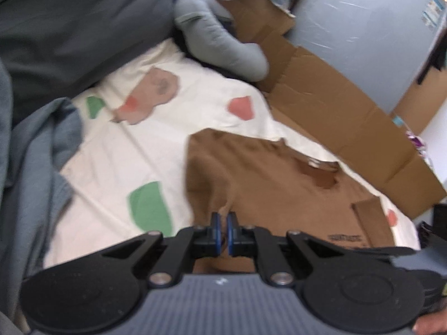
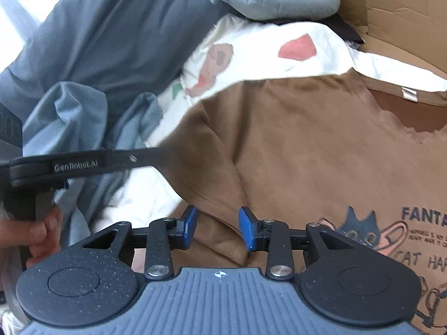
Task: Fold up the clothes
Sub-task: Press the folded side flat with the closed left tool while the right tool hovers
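Left gripper (image 1: 223, 233) pinches the brown shirt (image 1: 265, 184) edge (right gripper (image 2: 217, 227) gapes, empty).

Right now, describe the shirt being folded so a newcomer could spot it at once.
Find the cream sheet with red and green patches. The brown T-shirt lies flat on it, beside flattened cardboard. Unlike the grey fabrics around it, it has a black cat print on its front.

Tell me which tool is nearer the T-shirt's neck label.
Right. The right tool hovers open over the brown T-shirt, its neck label up ahead; the left tool pinches the shirt's far sleeve side.
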`<state>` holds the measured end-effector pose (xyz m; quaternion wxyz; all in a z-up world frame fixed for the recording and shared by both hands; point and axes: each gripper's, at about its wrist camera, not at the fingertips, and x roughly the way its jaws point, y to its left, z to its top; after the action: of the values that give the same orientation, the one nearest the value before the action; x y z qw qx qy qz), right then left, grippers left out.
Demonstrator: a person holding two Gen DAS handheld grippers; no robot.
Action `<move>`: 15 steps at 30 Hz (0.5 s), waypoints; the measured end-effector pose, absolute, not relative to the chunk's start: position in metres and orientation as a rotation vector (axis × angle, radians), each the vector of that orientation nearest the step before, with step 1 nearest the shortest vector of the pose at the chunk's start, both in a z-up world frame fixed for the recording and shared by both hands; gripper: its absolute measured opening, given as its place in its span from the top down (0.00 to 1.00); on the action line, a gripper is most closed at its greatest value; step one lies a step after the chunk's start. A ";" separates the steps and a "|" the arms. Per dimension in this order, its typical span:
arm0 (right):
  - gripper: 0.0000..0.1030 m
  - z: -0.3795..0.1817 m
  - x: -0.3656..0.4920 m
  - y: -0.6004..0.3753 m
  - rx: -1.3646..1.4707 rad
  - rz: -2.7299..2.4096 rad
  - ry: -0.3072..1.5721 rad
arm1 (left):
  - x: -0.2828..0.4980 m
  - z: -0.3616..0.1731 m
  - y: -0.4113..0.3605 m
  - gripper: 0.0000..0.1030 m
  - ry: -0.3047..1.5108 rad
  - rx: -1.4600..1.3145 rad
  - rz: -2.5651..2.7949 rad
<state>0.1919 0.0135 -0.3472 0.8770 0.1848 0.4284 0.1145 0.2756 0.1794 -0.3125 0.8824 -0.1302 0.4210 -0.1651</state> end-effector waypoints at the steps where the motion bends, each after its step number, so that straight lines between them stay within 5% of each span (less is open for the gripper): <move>1: 0.59 -0.346 0.193 0.014 0.389 0.245 0.883 | 0.276 -0.310 0.175 0.95 0.882 -0.280 -0.358; 15: 0.63 -0.336 0.215 0.016 0.427 0.227 0.791 | 0.294 -0.295 0.146 0.95 0.924 -0.360 -0.480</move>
<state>0.2152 0.0159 -0.3362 0.8944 0.2058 0.3817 0.1097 0.2945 0.1460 -0.2947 0.8520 -0.1709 0.4391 -0.2282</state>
